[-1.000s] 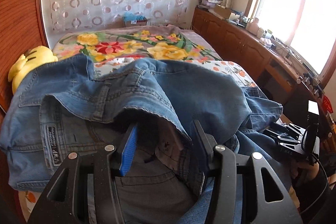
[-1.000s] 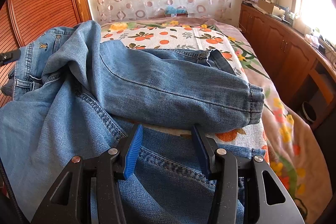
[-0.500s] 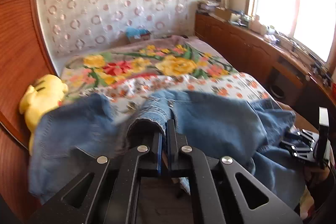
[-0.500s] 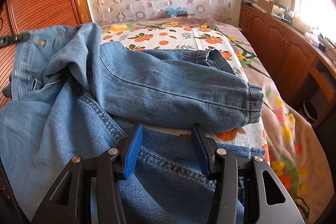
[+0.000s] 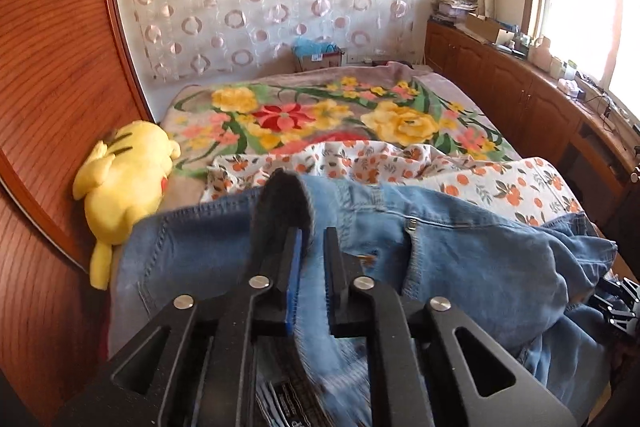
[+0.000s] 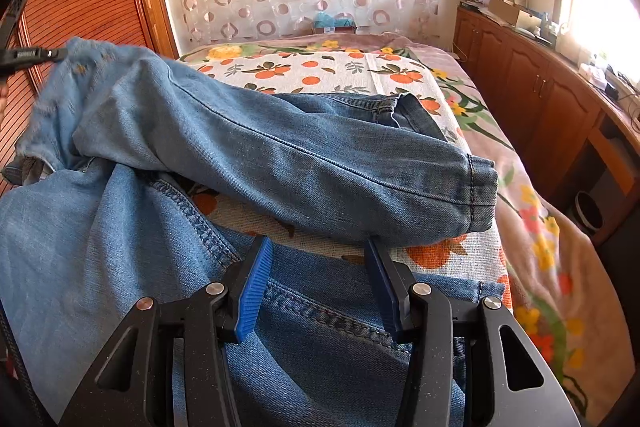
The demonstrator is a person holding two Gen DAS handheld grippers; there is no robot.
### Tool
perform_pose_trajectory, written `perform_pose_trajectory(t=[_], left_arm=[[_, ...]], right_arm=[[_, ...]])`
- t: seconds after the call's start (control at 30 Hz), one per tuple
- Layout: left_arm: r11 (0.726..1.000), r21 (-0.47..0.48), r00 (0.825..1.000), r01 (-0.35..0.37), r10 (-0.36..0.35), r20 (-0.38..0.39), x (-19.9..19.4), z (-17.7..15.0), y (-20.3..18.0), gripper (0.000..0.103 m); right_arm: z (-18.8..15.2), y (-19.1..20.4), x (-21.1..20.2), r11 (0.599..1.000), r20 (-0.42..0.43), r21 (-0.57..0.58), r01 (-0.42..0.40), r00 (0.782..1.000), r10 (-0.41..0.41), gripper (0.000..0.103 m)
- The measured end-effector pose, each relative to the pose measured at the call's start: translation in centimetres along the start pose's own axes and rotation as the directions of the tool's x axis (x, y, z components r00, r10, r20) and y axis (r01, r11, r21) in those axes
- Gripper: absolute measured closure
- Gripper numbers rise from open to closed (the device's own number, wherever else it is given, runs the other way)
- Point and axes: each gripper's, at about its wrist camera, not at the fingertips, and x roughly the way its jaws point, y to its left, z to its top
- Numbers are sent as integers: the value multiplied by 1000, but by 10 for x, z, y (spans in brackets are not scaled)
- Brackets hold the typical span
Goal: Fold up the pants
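Blue jeans (image 5: 460,247) lie crumpled across the near end of the bed. My left gripper (image 5: 312,247) is at their waist end, its jaws opening to a narrow gap. A dark fold of waistband (image 5: 286,199) is draped over the left finger, and blurred denim runs between the pads without being pinched. In the right wrist view one leg (image 6: 280,163) lies across the bed with its hem to the right. My right gripper (image 6: 316,255) stands open just above the other leg's seam, nothing squeezed. The left gripper (image 6: 24,55) shows at the far left by the raised denim.
A yellow plush toy (image 5: 124,187) lies against the wood-panelled wall (image 5: 52,87) on the left. A flowered blanket (image 5: 320,115) and an orange-print sheet (image 6: 320,71) cover the bed. Wooden cabinets (image 6: 540,99) run along the right under the window, with a round bin (image 6: 588,213) below.
The left gripper shut on the waistband, drew it back and up so the pile flattened, then its jaws parted slightly. The right gripper stayed still.
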Motion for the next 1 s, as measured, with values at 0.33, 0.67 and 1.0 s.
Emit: perform_pose_trajectory(t=[0.33,0.67,1.0], left_arm=[[997,33,997,71,-70,-12,-47,-81,-26,56],[990,68,985,125,-115,-128,-60,-169,-61,57],[979,35,969,203,-195,-152,-82,-210,-88,57]], right_arm=[[0,0,-1,1000,-1,-5,16,1000,-16,53],[-1,-2,-3,1000,4,4,22,1000,-22,53],[-1,-3,-3,1000,3,2,23,1000,-23,53]])
